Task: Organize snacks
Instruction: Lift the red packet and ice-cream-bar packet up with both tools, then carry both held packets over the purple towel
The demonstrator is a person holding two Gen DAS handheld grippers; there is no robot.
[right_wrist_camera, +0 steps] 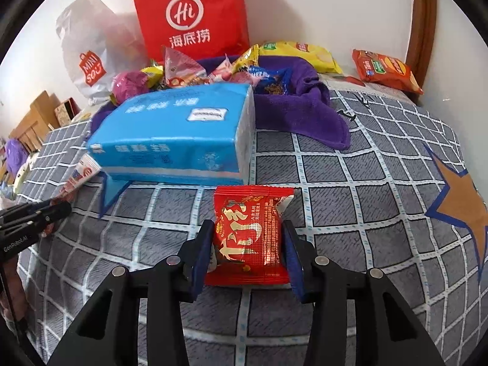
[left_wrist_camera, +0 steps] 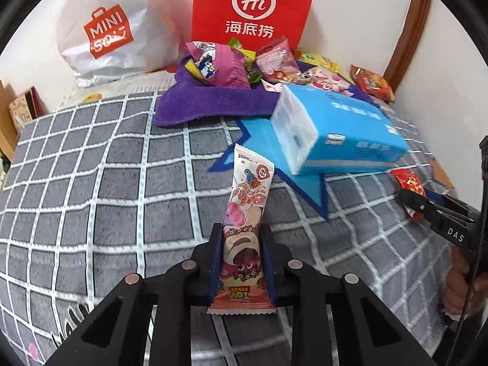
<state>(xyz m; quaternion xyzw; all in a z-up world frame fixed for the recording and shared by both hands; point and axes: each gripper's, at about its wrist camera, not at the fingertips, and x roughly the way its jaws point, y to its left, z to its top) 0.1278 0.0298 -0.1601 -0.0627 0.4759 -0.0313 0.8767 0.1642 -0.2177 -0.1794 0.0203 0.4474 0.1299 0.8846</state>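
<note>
Grey checked bedding (left_wrist_camera: 106,183) covers the bed, with a white wall behind and two shopping bags propped against it: a red paper bag (left_wrist_camera: 253,6) and a white plastic bag (left_wrist_camera: 103,30). Ahead of both sets of fingers, beyond a blue tissue pack (left_wrist_camera: 344,128) lying on a blue star shape, a purple towel (left_wrist_camera: 198,100) carries the heap of loose snacks (left_wrist_camera: 244,61).

The left gripper (left_wrist_camera: 242,259) is clenched on a long pink-and-white snack bar (left_wrist_camera: 247,213). Its pads press the wrapper's two long edges near the lower end, and the bar's long axis runs straight out along the fingers, so most of it juts forward toward the tissue pack. Whether its far end rests on the bedding I cannot tell.

The right gripper (right_wrist_camera: 247,250) has a squat red snack packet (right_wrist_camera: 248,235) between its fingers. The packet's sides sit at the blue pads, so I judge it grasped, though the contact on the right pad is hard to confirm. This packet is about as wide as long and lies just short of the tissue pack's near edge.

The snack heap lies forward of both hands, behind the tissue pack. From the right hand it sits ahead and slightly left; from the left hand, ahead and slightly right. Neither looks clearly nearer, and any carry to the towel must pass over or round the pack.
</note>
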